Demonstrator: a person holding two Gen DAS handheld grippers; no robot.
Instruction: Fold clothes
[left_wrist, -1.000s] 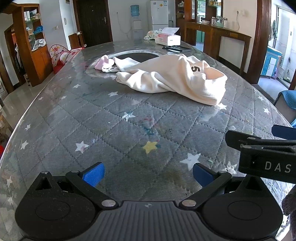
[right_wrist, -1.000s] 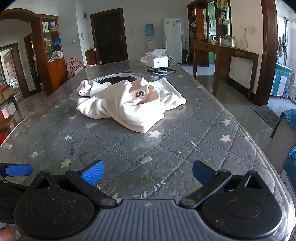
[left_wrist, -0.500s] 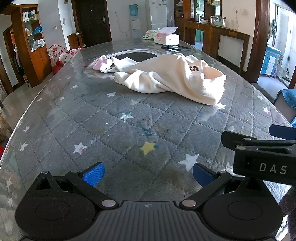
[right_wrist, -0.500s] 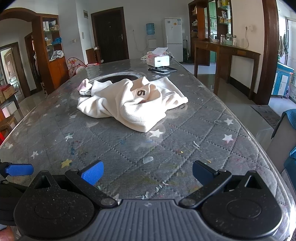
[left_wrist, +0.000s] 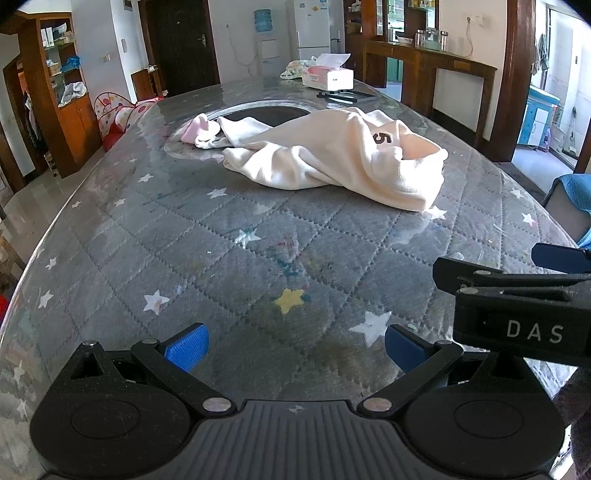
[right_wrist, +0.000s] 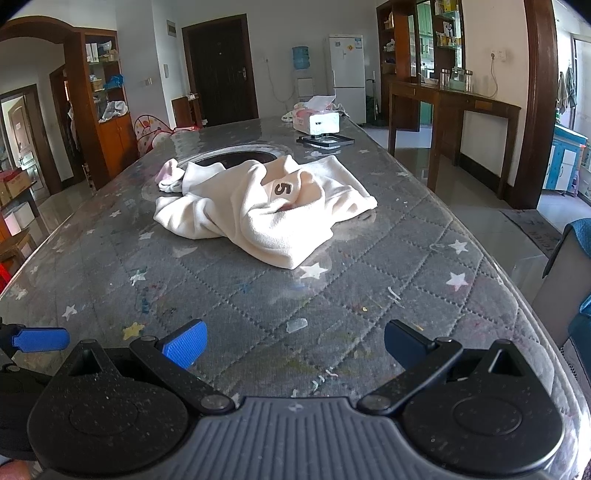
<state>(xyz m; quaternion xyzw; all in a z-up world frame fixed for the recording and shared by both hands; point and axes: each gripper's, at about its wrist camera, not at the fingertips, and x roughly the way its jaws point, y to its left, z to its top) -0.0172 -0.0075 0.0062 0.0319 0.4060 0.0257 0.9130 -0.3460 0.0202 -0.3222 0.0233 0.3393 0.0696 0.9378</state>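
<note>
A cream garment (left_wrist: 332, 158) with a dark number 5 lies crumpled on the grey star-quilted table (left_wrist: 184, 236); it also shows in the right wrist view (right_wrist: 258, 206). A small pink and white piece (left_wrist: 201, 131) lies at its far left end, also seen in the right wrist view (right_wrist: 170, 179). My left gripper (left_wrist: 295, 349) is open and empty, well short of the garment. My right gripper (right_wrist: 293, 345) is open and empty, also short of it, and shows from the side in the left wrist view (left_wrist: 517, 295).
A tissue box (right_wrist: 317, 120) and a flat black frame (right_wrist: 325, 140) sit at the table's far end. A dark round inset (left_wrist: 266, 114) lies behind the garment. A wooden console (right_wrist: 454, 110) stands right; a blue-covered chair (right_wrist: 576, 258) is near the right edge.
Both grippers have moved slightly forward toward the garment, which now looks a little closer. Both stay open and empty. The garment has not moved.
</note>
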